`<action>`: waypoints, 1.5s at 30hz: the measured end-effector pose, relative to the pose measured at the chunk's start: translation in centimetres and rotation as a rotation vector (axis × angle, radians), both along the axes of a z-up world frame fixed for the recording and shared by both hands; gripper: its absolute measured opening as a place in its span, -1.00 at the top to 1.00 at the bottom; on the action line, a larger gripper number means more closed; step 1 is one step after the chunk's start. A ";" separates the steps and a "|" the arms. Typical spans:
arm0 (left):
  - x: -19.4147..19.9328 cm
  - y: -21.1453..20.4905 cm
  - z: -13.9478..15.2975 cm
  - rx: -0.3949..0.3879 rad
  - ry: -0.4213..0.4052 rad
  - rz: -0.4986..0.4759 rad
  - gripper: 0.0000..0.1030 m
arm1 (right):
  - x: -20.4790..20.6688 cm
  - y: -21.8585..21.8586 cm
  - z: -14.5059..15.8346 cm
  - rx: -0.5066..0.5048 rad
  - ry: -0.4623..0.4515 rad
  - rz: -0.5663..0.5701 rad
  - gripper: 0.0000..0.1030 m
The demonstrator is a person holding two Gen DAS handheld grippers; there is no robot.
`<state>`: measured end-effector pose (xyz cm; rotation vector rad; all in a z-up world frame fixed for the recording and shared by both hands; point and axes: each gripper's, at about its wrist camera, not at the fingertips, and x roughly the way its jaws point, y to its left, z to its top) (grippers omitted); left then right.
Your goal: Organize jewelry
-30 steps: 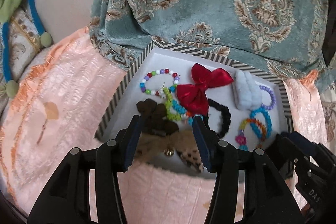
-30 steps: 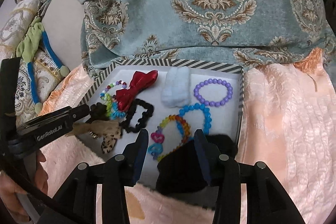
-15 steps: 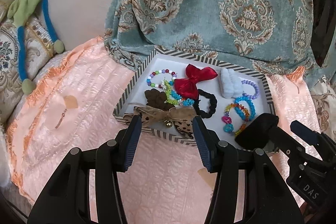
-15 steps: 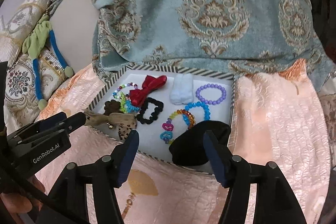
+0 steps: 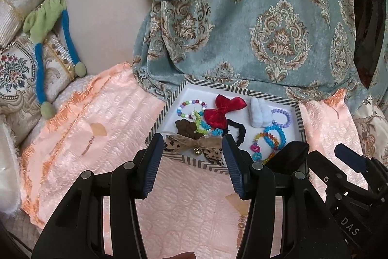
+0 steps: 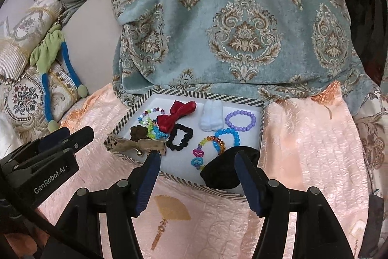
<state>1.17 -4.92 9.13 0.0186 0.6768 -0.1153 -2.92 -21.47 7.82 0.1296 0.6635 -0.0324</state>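
A striped-rim tray (image 5: 157,123) (image 6: 206,95) lies on a peach quilted cover. In it are a red bow (image 5: 218,113) (image 6: 174,115), a white fluffy clip (image 6: 211,118), a black scrunchie (image 6: 180,137) and several bead bracelets. A leopard-print bow with a bell (image 5: 191,145) (image 6: 135,145) rests on the near rim. A black cloth piece (image 5: 288,154) (image 6: 220,171) sits at the near right corner. My left gripper (image 5: 191,140) hangs open before the leopard bow, apart from it. My right gripper (image 6: 197,155) is open, nothing pressed between its pads.
Teal patterned fabric (image 5: 266,16) rises right behind the tray. At the left lie embroidered cushions (image 5: 14,69) and a green and blue cord toy (image 5: 48,16). The peach cover (image 5: 184,210) spreads in front of and beside the tray. The left gripper (image 6: 72,135) shows at the left of the right wrist view.
Both grippers have pulled back and up from the tray. The right jaws widened and let go of the black cloth piece, which stays at the tray's corner.
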 end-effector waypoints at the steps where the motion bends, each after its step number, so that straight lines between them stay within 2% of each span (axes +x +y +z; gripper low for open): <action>1: -0.1 0.0 0.1 0.000 -0.002 0.001 0.03 | -0.1 0.0 0.1 -0.001 -0.002 -0.003 -0.20; 20: -0.9 -0.4 0.4 0.000 -0.015 -0.002 0.03 | -0.8 -0.1 0.6 -0.006 0.003 -0.041 -0.26; 45: -1.7 -0.6 1.1 -0.001 -0.029 -0.005 0.03 | -1.2 0.0 1.1 -0.001 -0.001 -0.030 -0.30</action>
